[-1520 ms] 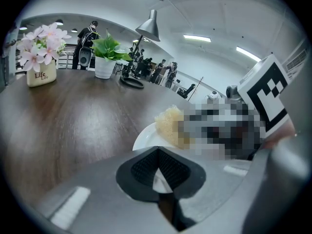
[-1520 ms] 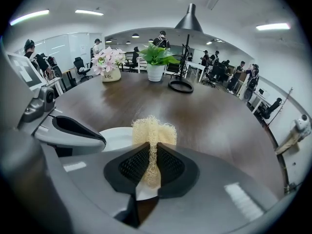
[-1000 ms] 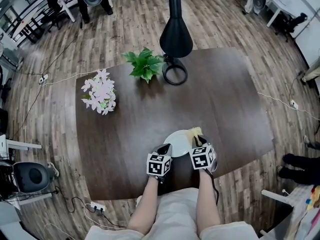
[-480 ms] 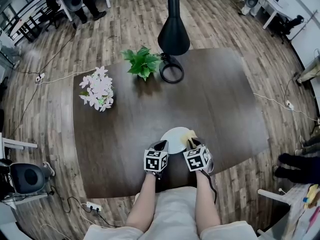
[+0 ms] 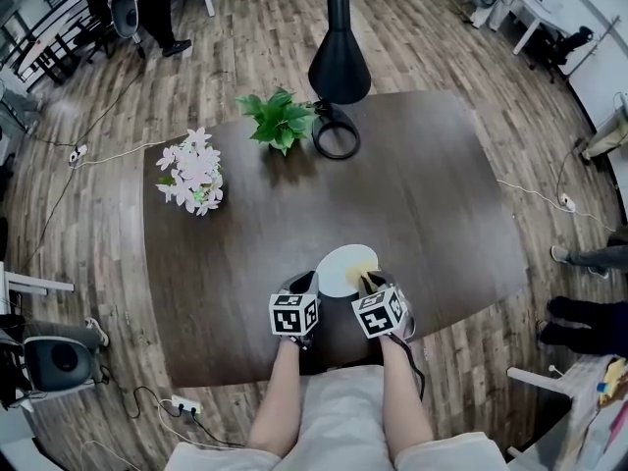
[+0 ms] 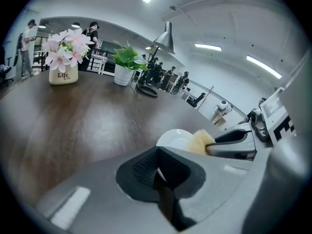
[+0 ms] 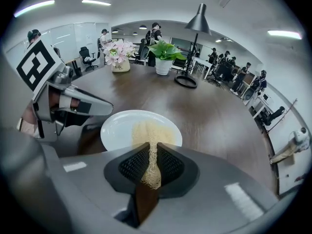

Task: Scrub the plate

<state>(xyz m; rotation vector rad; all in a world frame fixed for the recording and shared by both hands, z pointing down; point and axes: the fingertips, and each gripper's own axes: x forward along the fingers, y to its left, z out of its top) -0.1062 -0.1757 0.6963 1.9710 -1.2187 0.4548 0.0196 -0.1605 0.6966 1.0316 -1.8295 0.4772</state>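
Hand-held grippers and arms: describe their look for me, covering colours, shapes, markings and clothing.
The left hand-held gripper and right hand-held gripper have smooth grey bodies. Each is topped by a cube with black-and-white square markers. Black ribbed pads line the jaws, set in a dark rounded recess. The forearms show no sleeves, and the shorts are pale. A thin dark cord hangs beside the right forearm.

plate (image 7: 117, 130): glossy, smooth | sponge (image 7: 147, 134): rough, fibrous | table (image 7: 209, 113): dark wood, soft sheen

On the dark table (image 5: 422, 194), pink flowers (image 5: 193, 177) stand apart from a green plant (image 5: 279, 119) just beside the black lamp (image 5: 340, 67).
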